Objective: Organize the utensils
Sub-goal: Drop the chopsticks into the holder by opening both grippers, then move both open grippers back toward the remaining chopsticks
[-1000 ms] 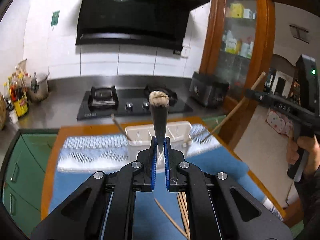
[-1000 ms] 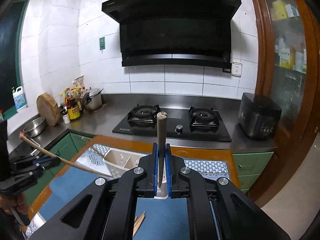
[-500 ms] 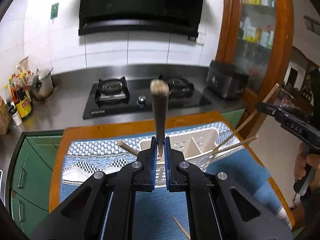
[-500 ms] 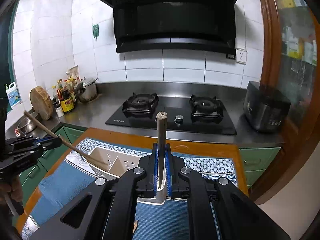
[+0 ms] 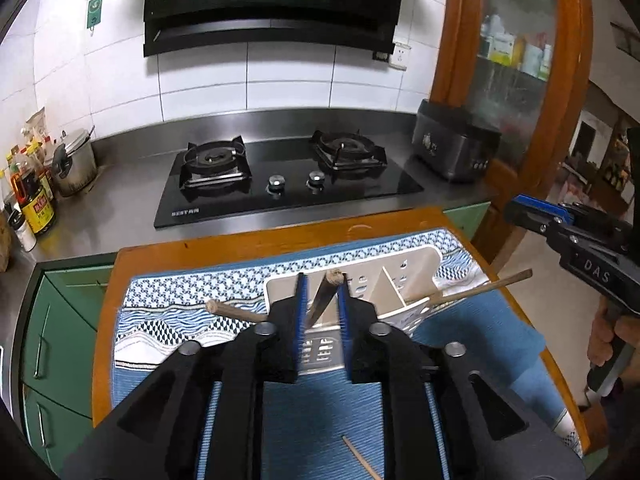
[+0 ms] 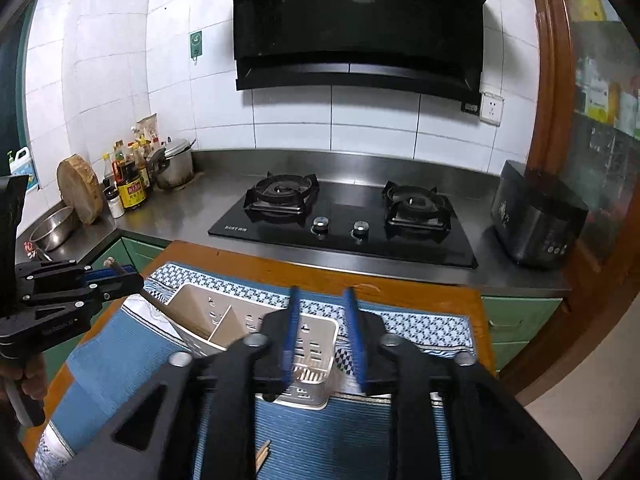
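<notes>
A white slotted utensil holder (image 5: 420, 258) lies on the blue mat, just past both grippers. My left gripper (image 5: 322, 280) hangs over its near end with the jaws opening. A dark chopstick (image 5: 324, 300) leans loose between them, its top against the right pad. Two more chopsticks poke out of the holder, one to the left (image 5: 224, 309) and one to the right (image 5: 484, 287). My right gripper (image 6: 322, 290) is over the holder (image 6: 188, 294), jaws opening with nothing between them. Each gripper shows in the other's view: the right one (image 5: 520, 210), the left one (image 6: 124, 276).
Loose chopsticks lie on the blue mat (image 5: 312, 412) near me (image 5: 360, 456) (image 6: 262, 454). The wooden table edge (image 5: 108, 320) borders green cabinets. Beyond stand the gas hob (image 5: 280, 176), a dark cooker (image 5: 452, 152), a pot and several bottles (image 6: 132, 184).
Both grippers came down over the holder and their jaws parted. The right gripper's chopstick left its jaws; the left one's tipped over from upright.
</notes>
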The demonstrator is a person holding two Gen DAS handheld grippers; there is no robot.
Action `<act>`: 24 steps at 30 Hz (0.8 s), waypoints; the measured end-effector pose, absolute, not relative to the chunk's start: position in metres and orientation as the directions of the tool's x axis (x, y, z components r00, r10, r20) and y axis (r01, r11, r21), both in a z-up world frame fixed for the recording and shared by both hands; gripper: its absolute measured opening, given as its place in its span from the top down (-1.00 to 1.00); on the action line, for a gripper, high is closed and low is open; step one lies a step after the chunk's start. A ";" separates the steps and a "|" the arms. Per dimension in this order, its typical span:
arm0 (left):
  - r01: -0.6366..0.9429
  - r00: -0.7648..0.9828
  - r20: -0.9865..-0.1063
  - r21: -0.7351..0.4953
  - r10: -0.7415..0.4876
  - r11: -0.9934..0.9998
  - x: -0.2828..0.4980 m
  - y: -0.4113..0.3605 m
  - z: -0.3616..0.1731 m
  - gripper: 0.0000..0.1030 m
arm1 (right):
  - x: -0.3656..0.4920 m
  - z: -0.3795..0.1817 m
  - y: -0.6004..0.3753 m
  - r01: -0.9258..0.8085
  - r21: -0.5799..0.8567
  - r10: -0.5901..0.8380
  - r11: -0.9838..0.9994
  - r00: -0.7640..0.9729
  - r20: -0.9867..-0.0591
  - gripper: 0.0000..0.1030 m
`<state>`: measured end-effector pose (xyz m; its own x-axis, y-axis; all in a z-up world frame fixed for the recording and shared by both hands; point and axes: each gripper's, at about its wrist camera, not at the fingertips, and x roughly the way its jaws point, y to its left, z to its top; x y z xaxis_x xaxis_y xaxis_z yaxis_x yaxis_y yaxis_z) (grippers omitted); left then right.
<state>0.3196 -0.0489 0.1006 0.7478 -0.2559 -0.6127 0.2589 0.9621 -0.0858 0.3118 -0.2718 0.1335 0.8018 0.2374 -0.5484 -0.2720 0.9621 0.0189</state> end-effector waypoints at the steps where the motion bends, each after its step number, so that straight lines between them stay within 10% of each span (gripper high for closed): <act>1: 0.252 0.754 -0.606 -0.089 -0.254 0.963 0.318 -0.048 0.103 0.62 | 0.310 0.135 -0.272 -0.270 0.017 0.235 0.963 0.805 -0.545 0.49; 24: 0.231 0.802 -0.522 -0.178 -0.290 0.957 0.140 -0.002 0.064 0.27 | 0.124 0.022 -0.246 -0.309 0.111 0.301 0.945 0.682 -0.666 0.52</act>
<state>0.1404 -0.0021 0.0640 0.8023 -0.2902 -0.5217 0.2306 0.9567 -0.1776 0.1236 -0.2458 0.0218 0.6823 0.3013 -0.6661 -0.3092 0.9445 0.1106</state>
